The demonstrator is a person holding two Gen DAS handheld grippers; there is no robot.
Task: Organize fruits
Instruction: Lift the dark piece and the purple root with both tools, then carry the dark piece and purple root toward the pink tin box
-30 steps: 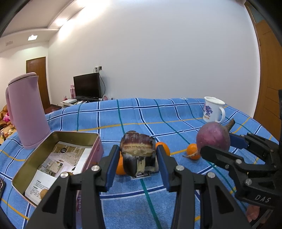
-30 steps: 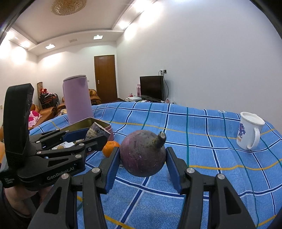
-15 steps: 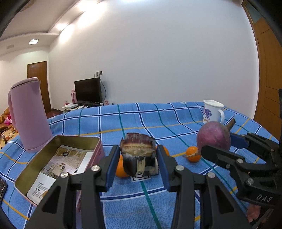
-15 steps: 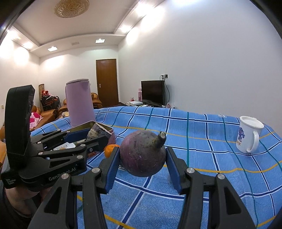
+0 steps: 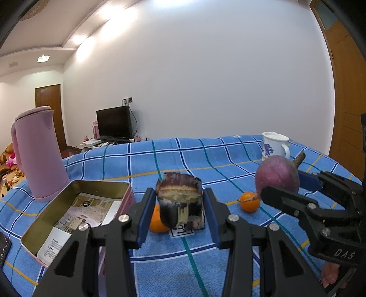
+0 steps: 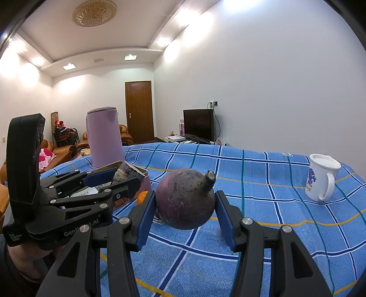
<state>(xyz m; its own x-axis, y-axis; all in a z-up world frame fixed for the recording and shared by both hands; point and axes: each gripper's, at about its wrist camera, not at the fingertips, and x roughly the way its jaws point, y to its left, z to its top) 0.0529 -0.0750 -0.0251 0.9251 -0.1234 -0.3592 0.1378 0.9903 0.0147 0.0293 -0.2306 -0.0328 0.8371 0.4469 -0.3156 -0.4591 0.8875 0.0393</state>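
Over the blue checked cloth [image 5: 228, 157] I hold both tools up off the table. My left gripper [image 5: 180, 214] is closed on a dark, cut-off chunk of fruit [image 5: 179, 203] with a pale layered face; my right gripper [image 6: 185, 210] is closed on a round purple fruit [image 6: 185, 202] with a short stem, its blue pads pressed to either side.

Only the left view looks into the open tin [image 5: 75, 212], which lies just left of my left gripper with printed paper inside, and only there do I count two oranges [image 5: 249, 202] on the cloth, one half hidden behind the chunk. The right view catches just a sliver of one orange [image 6: 143, 197], but shows the ceiling lamp [image 6: 94, 9].

I count one pink jug [image 5: 37, 153] standing behind the tin, and one white mug [image 6: 321, 180] far right. Beyond the table are white walls, a dark television [image 5: 114, 124] and a brown door [image 6: 139, 112].
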